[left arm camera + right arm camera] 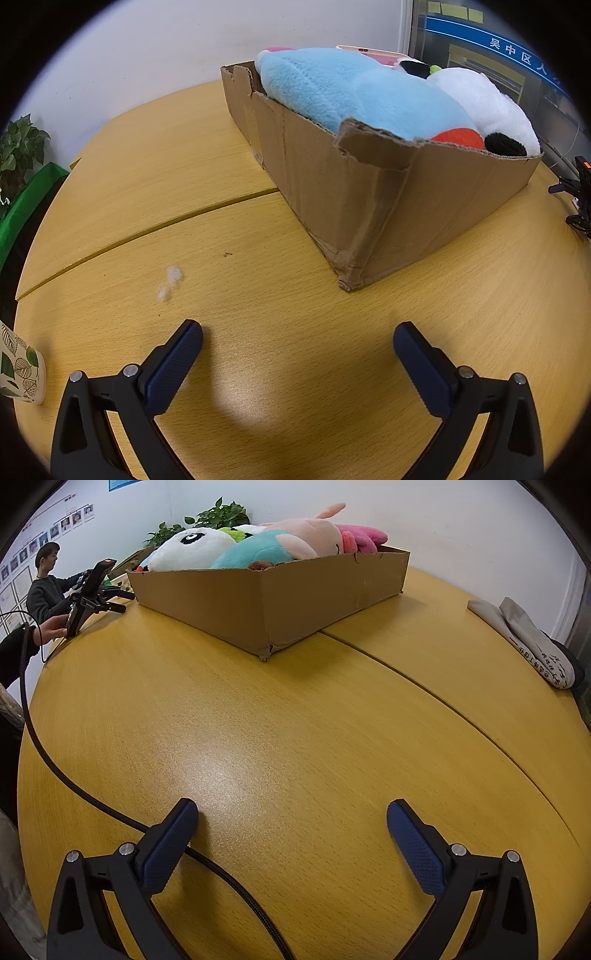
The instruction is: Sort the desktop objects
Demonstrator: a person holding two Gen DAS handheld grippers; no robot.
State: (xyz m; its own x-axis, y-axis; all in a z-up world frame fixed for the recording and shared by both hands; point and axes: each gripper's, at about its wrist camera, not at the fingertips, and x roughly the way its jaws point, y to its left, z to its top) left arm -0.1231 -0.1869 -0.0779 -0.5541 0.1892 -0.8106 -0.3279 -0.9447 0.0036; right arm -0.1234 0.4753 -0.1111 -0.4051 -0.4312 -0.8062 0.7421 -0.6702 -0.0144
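A torn cardboard box [369, 192] stands on the yellow wooden table [258, 295] and holds several plush toys: a light blue one [351, 88], a white panda [487, 107] and a pink one at the back. The box [280, 594] also shows in the right wrist view, with the panda [188, 548], a teal toy [258, 552] and a pink toy [364, 535]. My left gripper [297, 334] is open and empty, low over the table in front of the box. My right gripper [291, 812] is open and empty over the table, well short of the box. The left gripper [110, 603] also appears far left in the right wrist view.
A leaf-patterned paper cup [20, 369] stands at the left table edge. A tuft of white fluff [170, 280] lies on the table. A grey folded cloth bag [532, 642] lies at the right. A black cable [110, 808] runs across the table. A potted plant [18, 147] and a seated person [48, 583] are beyond.
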